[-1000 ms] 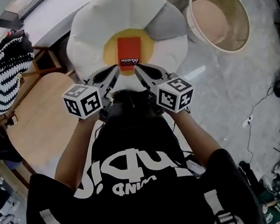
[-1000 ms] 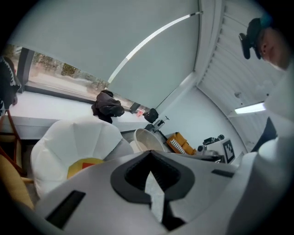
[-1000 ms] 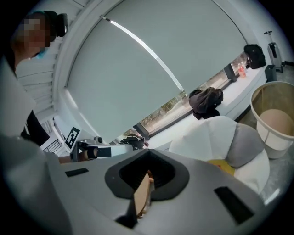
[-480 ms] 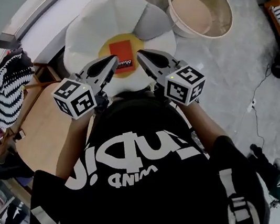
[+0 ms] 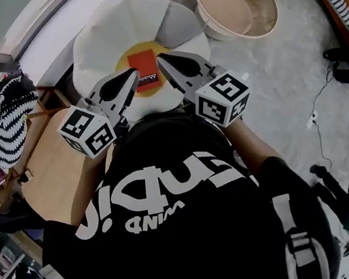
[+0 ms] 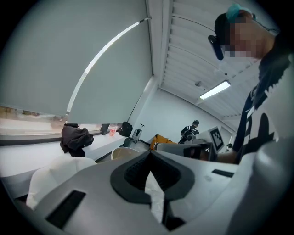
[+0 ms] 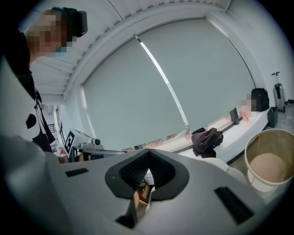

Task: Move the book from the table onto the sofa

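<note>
Both grippers have risen off the book. The two of them, left gripper and right gripper, are closed tight and hold nothing. One red book lies on the flower-shaped sofa. Beyond stands what looks like one round tub.

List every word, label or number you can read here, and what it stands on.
Book: white strip with dark print along one edge, too small to read.
Shirt: large white letters, upside down and creased, not safely readable.
Left gripper, right gripper: square patterns only, no words.
</note>
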`<state>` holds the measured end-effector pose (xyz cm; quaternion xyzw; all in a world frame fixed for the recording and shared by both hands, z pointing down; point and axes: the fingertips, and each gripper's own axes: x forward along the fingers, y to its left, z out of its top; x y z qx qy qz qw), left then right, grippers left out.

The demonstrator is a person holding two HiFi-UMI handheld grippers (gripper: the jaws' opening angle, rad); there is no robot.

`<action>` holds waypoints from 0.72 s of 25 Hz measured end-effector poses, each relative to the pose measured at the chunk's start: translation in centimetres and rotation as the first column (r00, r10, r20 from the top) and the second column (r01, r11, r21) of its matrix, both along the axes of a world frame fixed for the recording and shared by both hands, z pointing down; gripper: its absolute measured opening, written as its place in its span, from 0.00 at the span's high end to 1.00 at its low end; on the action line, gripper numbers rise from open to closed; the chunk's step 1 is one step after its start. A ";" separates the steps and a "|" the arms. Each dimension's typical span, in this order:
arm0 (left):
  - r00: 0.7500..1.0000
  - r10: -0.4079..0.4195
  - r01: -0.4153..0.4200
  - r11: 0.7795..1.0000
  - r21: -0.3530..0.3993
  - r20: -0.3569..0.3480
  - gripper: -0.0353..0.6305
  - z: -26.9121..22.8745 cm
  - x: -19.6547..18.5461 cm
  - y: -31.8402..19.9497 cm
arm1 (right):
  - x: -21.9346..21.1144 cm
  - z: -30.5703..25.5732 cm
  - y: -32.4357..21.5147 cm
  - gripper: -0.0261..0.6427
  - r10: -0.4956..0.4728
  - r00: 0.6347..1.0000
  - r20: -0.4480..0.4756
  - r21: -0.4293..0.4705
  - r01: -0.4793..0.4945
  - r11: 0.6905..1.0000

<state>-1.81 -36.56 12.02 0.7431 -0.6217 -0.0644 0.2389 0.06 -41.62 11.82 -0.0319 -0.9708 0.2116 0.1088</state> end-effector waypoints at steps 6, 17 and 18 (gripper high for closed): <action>0.995 -0.045 0.037 0.995 0.087 0.090 0.93 -1.4 -1.1 0.8 | -0.5 -1.0 1.1 0.96 -0.036 0.996 0.080 0.144 0.024 0.989; 0.966 -0.130 0.089 0.979 0.182 0.222 0.93 -1.4 -3.5 2.7 | 1.0 -1.7 1.1 0.96 -0.025 0.989 0.143 0.189 -0.002 0.982; 0.966 -0.135 0.095 0.979 0.180 0.220 0.93 -1.3 -3.6 2.9 | 1.1 -1.9 1.0 0.96 -0.022 0.987 0.159 0.190 -0.009 0.982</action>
